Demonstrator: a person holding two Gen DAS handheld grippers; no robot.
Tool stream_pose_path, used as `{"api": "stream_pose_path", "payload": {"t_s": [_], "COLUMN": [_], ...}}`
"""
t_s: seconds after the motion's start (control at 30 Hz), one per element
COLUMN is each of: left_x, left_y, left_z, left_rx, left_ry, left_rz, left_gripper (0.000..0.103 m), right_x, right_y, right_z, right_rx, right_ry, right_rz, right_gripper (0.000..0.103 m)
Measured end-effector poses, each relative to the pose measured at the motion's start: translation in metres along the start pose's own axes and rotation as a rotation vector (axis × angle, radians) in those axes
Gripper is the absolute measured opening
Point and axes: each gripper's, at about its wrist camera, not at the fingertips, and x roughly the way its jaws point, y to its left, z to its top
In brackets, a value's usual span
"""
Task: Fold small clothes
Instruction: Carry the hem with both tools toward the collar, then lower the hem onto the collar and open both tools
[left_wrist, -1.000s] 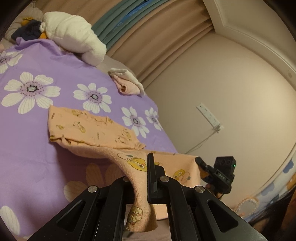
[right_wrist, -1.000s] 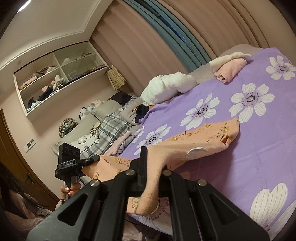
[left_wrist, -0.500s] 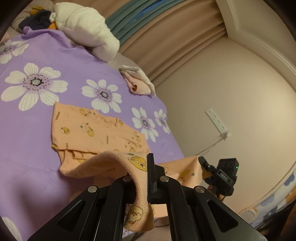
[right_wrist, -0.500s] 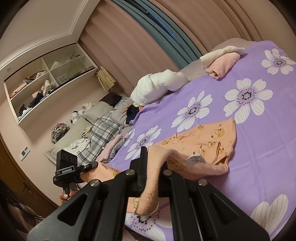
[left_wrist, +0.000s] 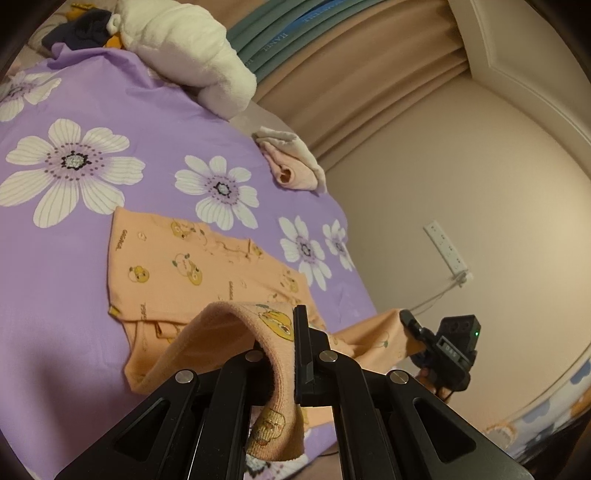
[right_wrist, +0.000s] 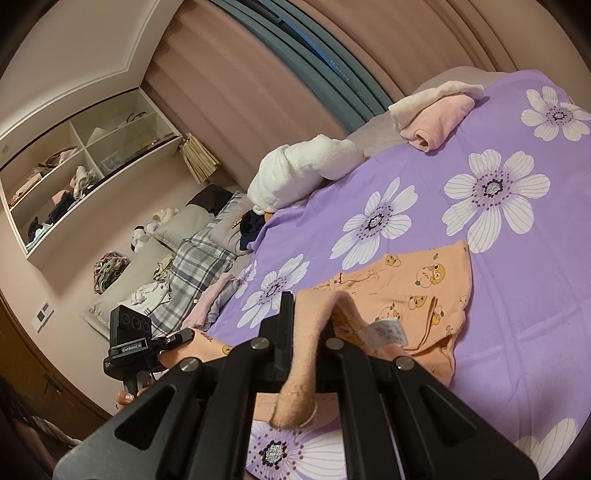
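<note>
A small orange garment with yellow cartoon prints (left_wrist: 177, 266) lies partly on the purple flowered bedspread (left_wrist: 74, 229); its near edge is lifted. My left gripper (left_wrist: 284, 354) is shut on one near corner, the ribbed hem hanging through the jaws. My right gripper (right_wrist: 306, 332) is shut on the other near corner, with the garment (right_wrist: 413, 291) stretching from it across the bed. Each gripper shows in the other's view: the right one (left_wrist: 413, 325) and the left one (right_wrist: 181, 338), both pinching orange cloth.
A rolled white towel (left_wrist: 184, 48) and a folded pink and white cloth (left_wrist: 291, 162) lie at the far side of the bed by the curtains. Pillows, a plaid blanket (right_wrist: 192, 269) and wall shelves (right_wrist: 74, 166) are at the left. A wall (left_wrist: 461, 184) is right.
Both grippers have carried the held near edge forward over the garment toward its far edge. More of the garment now lies flat on the bed and the lifted part is shorter.
</note>
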Motion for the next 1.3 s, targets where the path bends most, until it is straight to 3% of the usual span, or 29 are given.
{"api": "stream_pose_path", "payload": {"t_s": [0.7,1.3], "left_x": [0.040,0.068], "left_y": [0.042,0.091], "left_z": [0.043,0.055], "left_rx": [-0.088,-0.214], "left_ry": [-0.011,0.018], "left_rz": [0.042,0.110], "left_gripper": [0.000,0.000], "right_x": [0.061,0.096], "right_y": [-0.052,-0.112], "right_z": [0.030,0.033], "right_rx": [0.113,0.257], "right_ry": [0.052,0.114], "right_rz": [-0.085,-0.167], "right_gripper": [0.005,0.005]}}
